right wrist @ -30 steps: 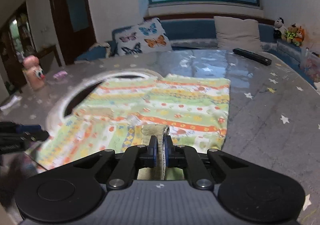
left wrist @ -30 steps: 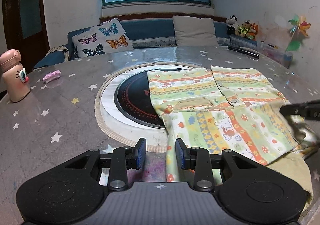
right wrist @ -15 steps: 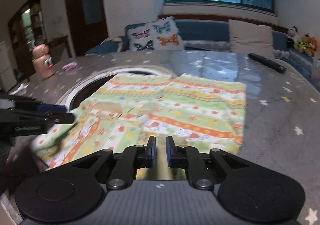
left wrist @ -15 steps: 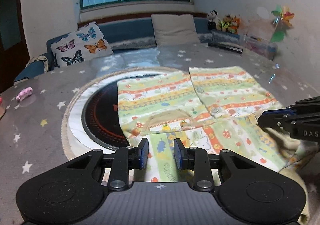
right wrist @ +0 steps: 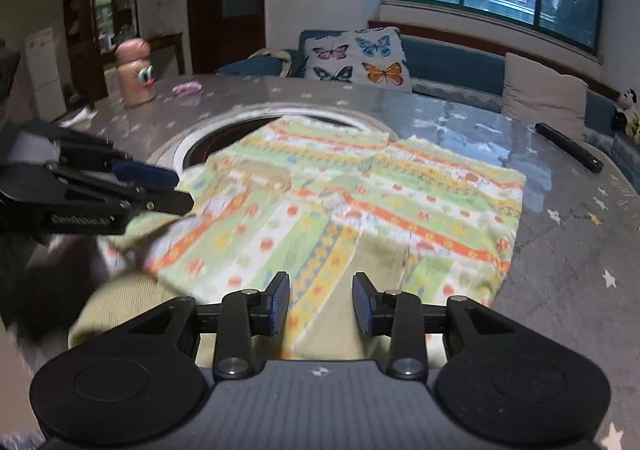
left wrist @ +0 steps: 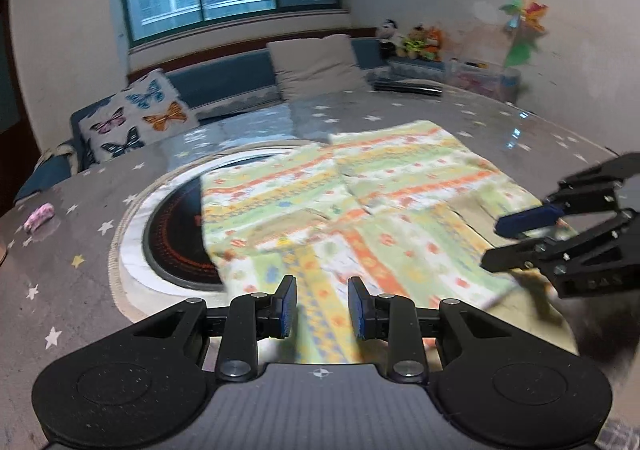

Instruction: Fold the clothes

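The desk [left wrist: 400, 118], grey and starred, fills the room's middle, with a round hotplate [left wrist: 176, 234] set into it. Across the hotplate's right side and the desk beyond lies the garment [left wrist: 360, 210], a small striped print piece, spread flat with parts already laid over one another: two panels meet along a seam running toward twelve o'clock, and a striped flap crosses the near half. A plain beige layer [right wrist: 120, 306] shows at its near edge, at six o'clock.

It looks like thin, soft cotton: light, limp, apt to wrinkle and drag rather than slide. I would take it by a hem or corner, pinching both layers so the fold stays together.

The left gripper [left wrist: 322, 306] hangs over the near edge, jaws apart, gripping nothing. The right gripper [right wrist: 320, 304] does likewise from the other side, jaws apart and empty.

As for containers, a pink bottle [right wrist: 134, 72] stands capped at ten o'clock; what is in it I cannot tell. A remote [right wrist: 568, 146] lies at two o'clock.
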{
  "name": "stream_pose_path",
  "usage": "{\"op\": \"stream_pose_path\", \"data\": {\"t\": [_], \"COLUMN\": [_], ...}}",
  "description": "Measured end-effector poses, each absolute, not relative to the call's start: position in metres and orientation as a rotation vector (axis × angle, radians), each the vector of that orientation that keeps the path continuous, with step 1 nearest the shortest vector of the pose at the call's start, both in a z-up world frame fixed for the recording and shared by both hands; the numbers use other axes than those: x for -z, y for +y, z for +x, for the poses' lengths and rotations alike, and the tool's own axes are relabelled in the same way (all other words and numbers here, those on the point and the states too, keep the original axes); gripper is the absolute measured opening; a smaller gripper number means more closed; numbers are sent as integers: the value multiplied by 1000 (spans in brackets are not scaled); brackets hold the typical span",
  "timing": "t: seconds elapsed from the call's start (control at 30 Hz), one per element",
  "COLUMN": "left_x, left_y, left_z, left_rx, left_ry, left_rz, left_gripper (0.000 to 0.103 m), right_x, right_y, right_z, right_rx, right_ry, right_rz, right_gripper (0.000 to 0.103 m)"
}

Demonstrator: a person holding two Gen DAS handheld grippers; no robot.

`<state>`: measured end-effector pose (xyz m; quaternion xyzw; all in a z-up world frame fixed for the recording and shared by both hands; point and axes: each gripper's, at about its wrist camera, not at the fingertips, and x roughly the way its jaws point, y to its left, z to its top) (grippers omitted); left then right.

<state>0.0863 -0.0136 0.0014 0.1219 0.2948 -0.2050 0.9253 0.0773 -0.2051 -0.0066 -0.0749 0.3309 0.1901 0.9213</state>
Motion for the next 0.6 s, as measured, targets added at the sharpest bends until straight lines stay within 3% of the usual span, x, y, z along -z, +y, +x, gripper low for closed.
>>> {"op": "stream_pose_path", "data": {"t": [0.1,0.37,0.5,0.6], "left_x": [0,-10,-12,-9], "left_y": [-19,-18,-15,-13], "left_z": [72,41,36,37], "left_rx": [437,435,434,446], "left_ry": [605,652,720,777], "left_rz": [279,226,158,107], "left_gripper": [31,47,47,47], "right_x": [7,4,-1,-3], "right_y": [-211,-218,-221,-222], "right_z": [64,45,36,24], "right_rx": [-395,-393,-403,-424], "right_ry": [673,675,662,653], "right_rz": [-164,-196,-225,-273], "right_gripper": [35,36,36,42]}}
